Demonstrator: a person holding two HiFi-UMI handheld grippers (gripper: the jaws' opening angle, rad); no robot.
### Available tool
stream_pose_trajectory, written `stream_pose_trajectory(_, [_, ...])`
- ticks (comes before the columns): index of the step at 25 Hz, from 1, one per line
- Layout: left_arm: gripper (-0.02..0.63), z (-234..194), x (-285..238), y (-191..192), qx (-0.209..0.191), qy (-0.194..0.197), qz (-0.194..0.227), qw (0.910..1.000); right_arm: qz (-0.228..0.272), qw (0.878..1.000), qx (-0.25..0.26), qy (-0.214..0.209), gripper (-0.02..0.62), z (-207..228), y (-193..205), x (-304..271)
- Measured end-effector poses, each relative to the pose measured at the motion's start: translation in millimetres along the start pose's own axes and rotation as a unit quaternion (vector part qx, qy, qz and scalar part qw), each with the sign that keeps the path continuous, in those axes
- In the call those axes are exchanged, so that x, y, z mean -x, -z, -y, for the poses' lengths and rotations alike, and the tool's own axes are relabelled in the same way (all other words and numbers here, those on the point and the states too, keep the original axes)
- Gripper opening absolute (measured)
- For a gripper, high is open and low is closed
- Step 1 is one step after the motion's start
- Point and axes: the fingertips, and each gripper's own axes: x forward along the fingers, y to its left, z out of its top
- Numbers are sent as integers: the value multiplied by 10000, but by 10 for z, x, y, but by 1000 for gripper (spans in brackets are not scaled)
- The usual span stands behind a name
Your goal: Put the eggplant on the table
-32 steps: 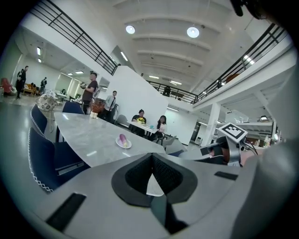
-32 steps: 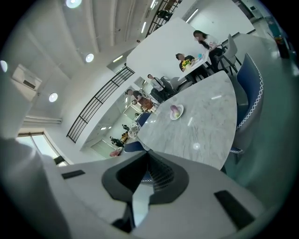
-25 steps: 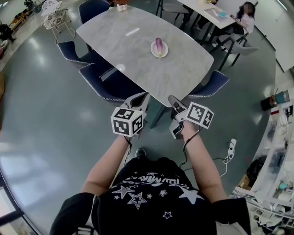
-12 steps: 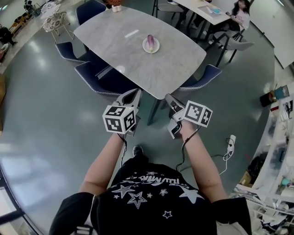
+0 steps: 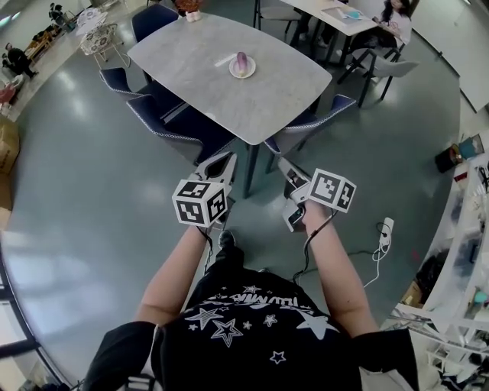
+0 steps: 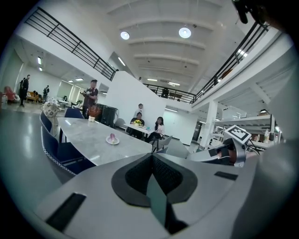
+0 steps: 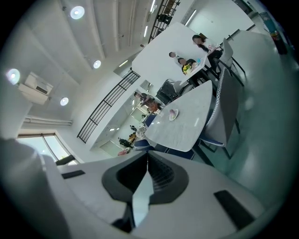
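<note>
A purple eggplant [image 5: 242, 63] lies on a small white plate [image 5: 234, 70] in the middle of a grey marble table [image 5: 206, 69]. It also shows small and far off in the left gripper view as the eggplant [image 6: 112, 137] and in the right gripper view as the eggplant [image 7: 173, 113]. My left gripper [image 5: 224, 160] and right gripper [image 5: 283, 163] are held side by side over the floor, short of the table's near end. Both are shut with nothing between the jaws, as seen at the left gripper [image 6: 152, 157] and the right gripper [image 7: 147, 154].
Blue chairs [image 5: 177, 131] stand along the table's left side and another chair [image 5: 309, 124] at its near right corner. A second table with a seated person [image 5: 393, 19] is at the far right. A power strip [image 5: 385, 227] and shelving [image 5: 458, 290] lie to the right.
The table with the plate and eggplant has shifted up and slightly left in the head view and looks farther off. Both grippers stay shut and close together.
</note>
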Motion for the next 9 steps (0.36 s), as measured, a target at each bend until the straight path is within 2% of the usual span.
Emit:
stream_pose_trajectory(4, [8,228,171,122,-32,-40,24,10000,-107,9997,193,-106,14,-102,167,240])
stream_pose_trajectory(9, [8,451,370,265,-49,-87,107,9999,-258,9963,796,-199,14,-250,372,546])
